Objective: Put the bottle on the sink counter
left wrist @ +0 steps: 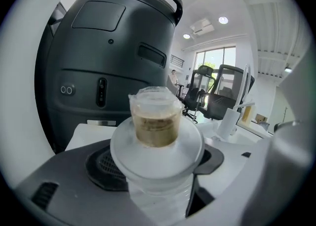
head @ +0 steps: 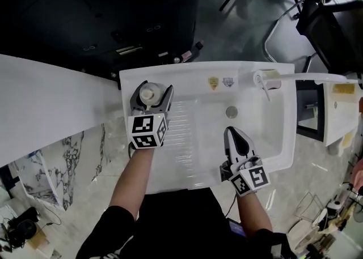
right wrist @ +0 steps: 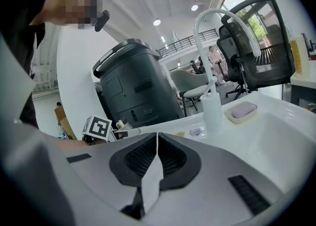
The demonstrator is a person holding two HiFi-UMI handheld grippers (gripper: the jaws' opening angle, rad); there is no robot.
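Your left gripper (head: 151, 96) clamps the bottle (left wrist: 157, 121) near the sink counter's (head: 187, 76) back left corner; released tilted, it may topple off.

Seen from the head, a white faucet (head: 262, 80) stands at two o'clock with a soap dish (head: 273, 85) just beside it, small stickers (head: 213, 83) at twelve, a big dark grey machine (head: 85, 8) at eleven, and a black mesh office chair (right wrist: 256, 42) beyond.

White sink counter (head: 181, 77); soap dish (head: 273, 85), maybe soap, beside faucet (head: 260, 77).
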